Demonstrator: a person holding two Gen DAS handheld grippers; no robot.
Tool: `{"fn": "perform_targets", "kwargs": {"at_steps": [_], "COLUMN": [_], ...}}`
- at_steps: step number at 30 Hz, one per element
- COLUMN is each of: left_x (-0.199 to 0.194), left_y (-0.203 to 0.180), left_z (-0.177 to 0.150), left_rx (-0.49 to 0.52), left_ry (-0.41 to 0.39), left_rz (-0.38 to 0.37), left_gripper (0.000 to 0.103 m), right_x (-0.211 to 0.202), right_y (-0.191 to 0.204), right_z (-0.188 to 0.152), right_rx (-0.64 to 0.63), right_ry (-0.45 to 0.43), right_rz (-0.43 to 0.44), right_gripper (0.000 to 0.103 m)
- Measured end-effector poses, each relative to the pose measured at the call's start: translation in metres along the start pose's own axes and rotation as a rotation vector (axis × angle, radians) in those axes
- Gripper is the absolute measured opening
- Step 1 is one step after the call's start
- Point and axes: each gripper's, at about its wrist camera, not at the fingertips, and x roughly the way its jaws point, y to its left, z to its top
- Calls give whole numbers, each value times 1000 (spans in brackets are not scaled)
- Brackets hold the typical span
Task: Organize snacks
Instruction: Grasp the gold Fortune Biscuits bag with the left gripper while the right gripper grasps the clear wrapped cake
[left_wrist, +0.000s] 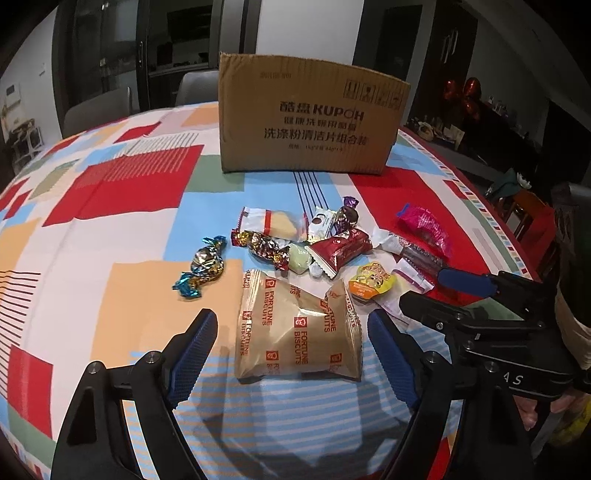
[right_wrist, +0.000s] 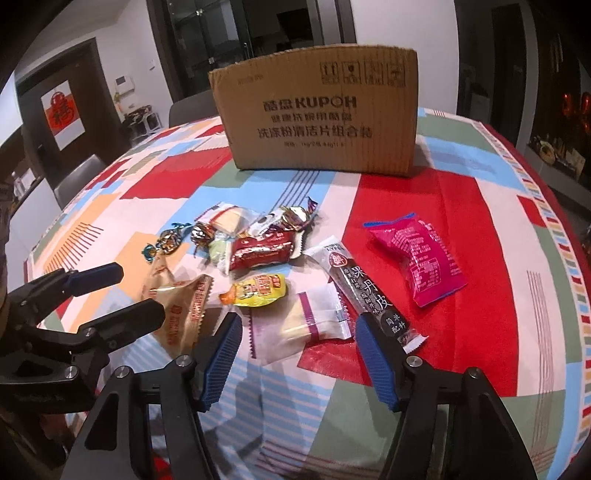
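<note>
Fingers of my left gripper (left_wrist: 291, 339) are spread wide around the tan biscuit packet (left_wrist: 297, 332), not touching it. My right gripper (right_wrist: 295, 339) is spread just as wide around a white wafer packet (right_wrist: 314, 321). More snacks lie scattered on the patterned tablecloth (left_wrist: 110, 229), before the cardboard box (left_wrist: 310, 122).

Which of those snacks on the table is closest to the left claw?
The tan Fortune Biscuits packet. It lies right in front of the open left gripper, between its blue fingers, while the foil-wrapped candies and other packets sit farther back toward the cardboard box.
</note>
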Motion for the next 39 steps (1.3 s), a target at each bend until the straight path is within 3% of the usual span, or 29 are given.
{"fn": "perform_targets", "kwargs": {"at_steps": [6,11,18,22,24,26,28,34,36,37,38,39], "left_x": [13,21,22,19,17,15,13,1,-3,-5,-6,-8], "left_y": [2,7,9,8,7,7,6,-1,-1,0,0,1], "left_z": [1,0,-1,-2,-2,-3,-4,-6,-6,-6,-5,-5], "left_rx": [-20,-55,-67,-66,-63,-66,-69,-39,-36,-39,-41,-42], "left_ry": [31,62,72,70,68,69,65,38,27,24,22,20], "left_rz": [-20,-46,-63,-73,-73,-75,-75,-64,-62,-61,-62,-63], "left_gripper": [82,73,63,54,52,50,50,50,50,50,49,49], "right_x": [9,12,14,8,5,1,-1,-2,-6,-8,-9,-11], "right_y": [-5,-3,10,17,18,17,14,11,13,15,16,18], "right_z": [0,2,0,-2,-3,-3,-2,-10,-10,-11,-11,-11], "right_rx": [19,2,-72,-107,-107,-102,-87,-48,-48,-45,-44,-46], "right_ry": [14,4,1,-26,-32,-46,-34,-14,-32,-35,-39,-51], "right_rz": [-2,-12,-66,-89,-94,-109,-87,-65,-77,-65,-41,-33], "right_gripper": [64,64,50,35,33,15,6,5,9,30,59,67]}}
